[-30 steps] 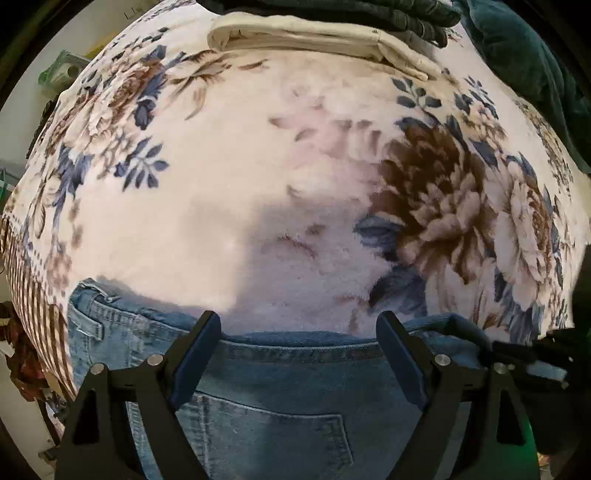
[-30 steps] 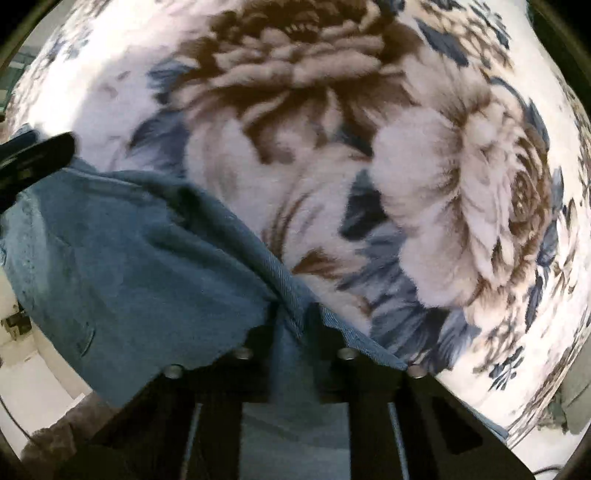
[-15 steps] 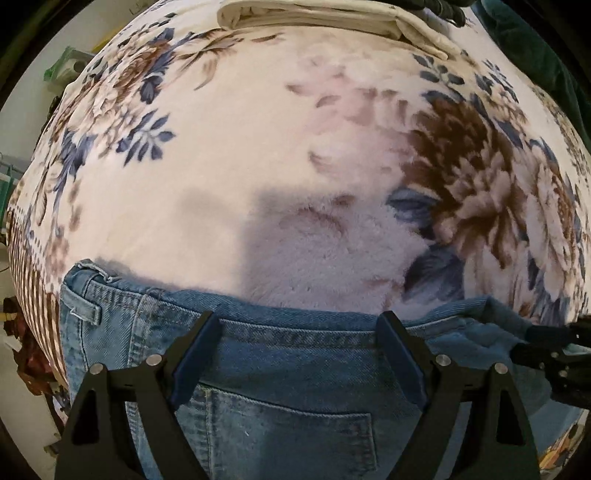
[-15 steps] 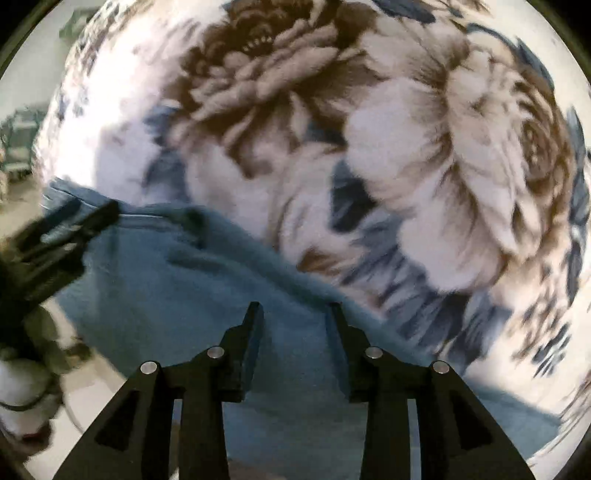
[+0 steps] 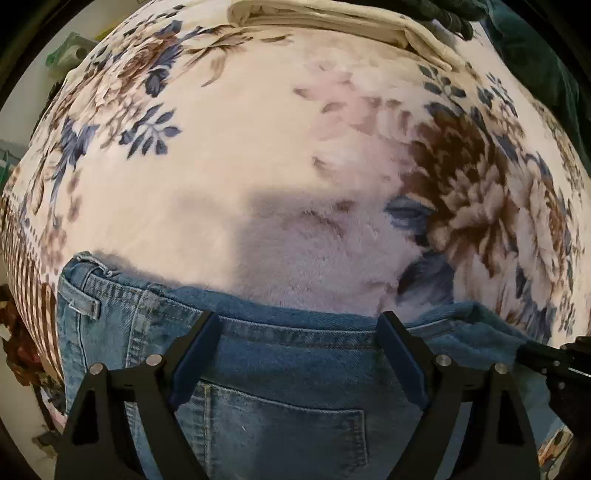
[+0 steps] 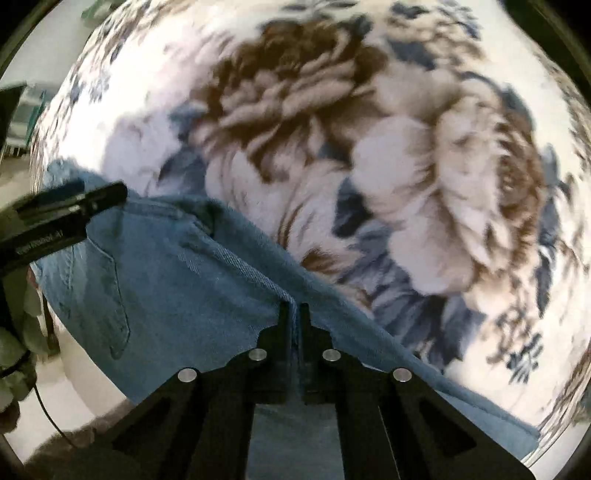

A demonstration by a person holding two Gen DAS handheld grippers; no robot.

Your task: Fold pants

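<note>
A pair of blue jeans (image 5: pixel 280 376) is being spread along the near edge of a floral fleece blanket (image 5: pixel 236 155), waistband toward the far side and a back pocket facing up. The left gripper (image 5: pixel 299 332) is being held over the waistband with its blue-padded fingers (image 5: pixel 195 350) standing wide apart, nothing pinched between them. To the right, a raised fold of the denim's edge is being clamped tightly by the right gripper (image 6: pixel 294 314), its jaws pressed together on the cloth, while folded cream fabric (image 5: pixel 325 18) is being kept at the blanket's far edge.
</note>
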